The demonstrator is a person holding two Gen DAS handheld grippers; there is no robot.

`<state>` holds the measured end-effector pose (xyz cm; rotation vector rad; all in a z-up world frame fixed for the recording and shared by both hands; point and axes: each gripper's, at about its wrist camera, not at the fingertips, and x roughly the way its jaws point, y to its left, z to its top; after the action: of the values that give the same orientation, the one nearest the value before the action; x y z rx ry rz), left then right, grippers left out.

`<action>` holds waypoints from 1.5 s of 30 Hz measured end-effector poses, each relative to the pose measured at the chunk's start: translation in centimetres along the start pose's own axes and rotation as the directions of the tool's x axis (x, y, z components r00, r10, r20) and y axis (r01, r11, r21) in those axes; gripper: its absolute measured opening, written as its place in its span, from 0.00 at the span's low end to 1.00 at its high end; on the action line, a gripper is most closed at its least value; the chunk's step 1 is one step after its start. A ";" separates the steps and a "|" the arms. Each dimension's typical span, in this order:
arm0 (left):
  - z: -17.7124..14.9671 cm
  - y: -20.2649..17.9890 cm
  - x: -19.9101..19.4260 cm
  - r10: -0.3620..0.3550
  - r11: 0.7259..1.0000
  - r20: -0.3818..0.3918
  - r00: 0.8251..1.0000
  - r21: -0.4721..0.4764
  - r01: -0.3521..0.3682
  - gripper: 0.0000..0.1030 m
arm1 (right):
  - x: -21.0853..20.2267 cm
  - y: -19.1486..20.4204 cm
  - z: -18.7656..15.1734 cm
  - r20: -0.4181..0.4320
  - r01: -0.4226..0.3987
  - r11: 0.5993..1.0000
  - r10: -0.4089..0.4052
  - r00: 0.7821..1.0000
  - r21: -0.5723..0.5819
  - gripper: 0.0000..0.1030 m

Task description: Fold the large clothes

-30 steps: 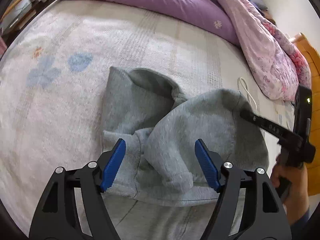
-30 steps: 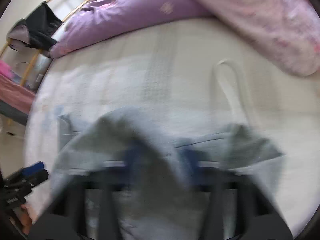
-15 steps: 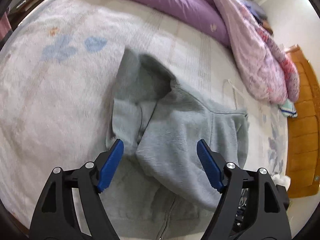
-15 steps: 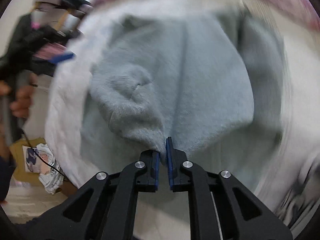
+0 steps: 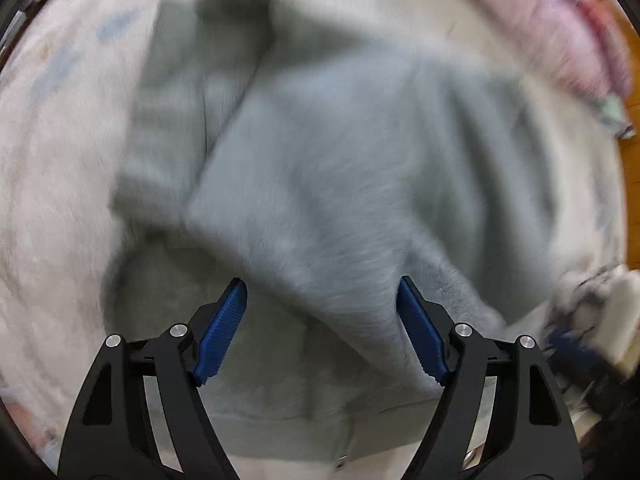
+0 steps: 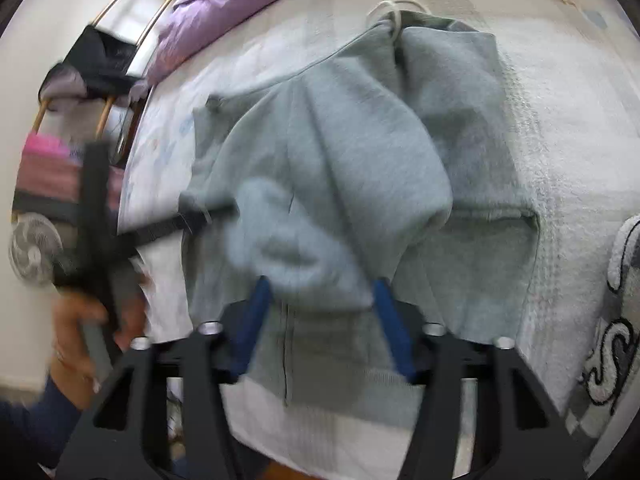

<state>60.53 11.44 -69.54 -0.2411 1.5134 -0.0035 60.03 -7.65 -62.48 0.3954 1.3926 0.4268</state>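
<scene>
Grey zip hoodie spread on the pale bed cover, sleeves folded across the chest, hem toward 6 o'clock. Left gripper straight above it, blue pads wide apart, grasping nothing. Right gripper at the hem, jaws opening, sleeve cuff loose between them. Purple quilt at 11 o'clock.

Left gripper pointed straight down, jaws spread wide, pads gripping nothing. Right gripper tilted steeply downward, jaws opening, pads clear of contact. Left hand wrapped round its gripper's handle, dark sleeve at the wrist. View blurred.
</scene>
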 end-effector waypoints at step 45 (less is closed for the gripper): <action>15.3 9.2 -2.9 -0.111 0.923 0.215 0.970 -0.339 0.181 0.04 | 4.7 -4.7 21.0 0.193 -0.091 0.930 0.022 0.981 0.357 0.08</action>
<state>74.12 23.26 -67.59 -0.6304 1.2920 0.1728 81.64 -9.66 -65.98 0.7626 1.2780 0.1683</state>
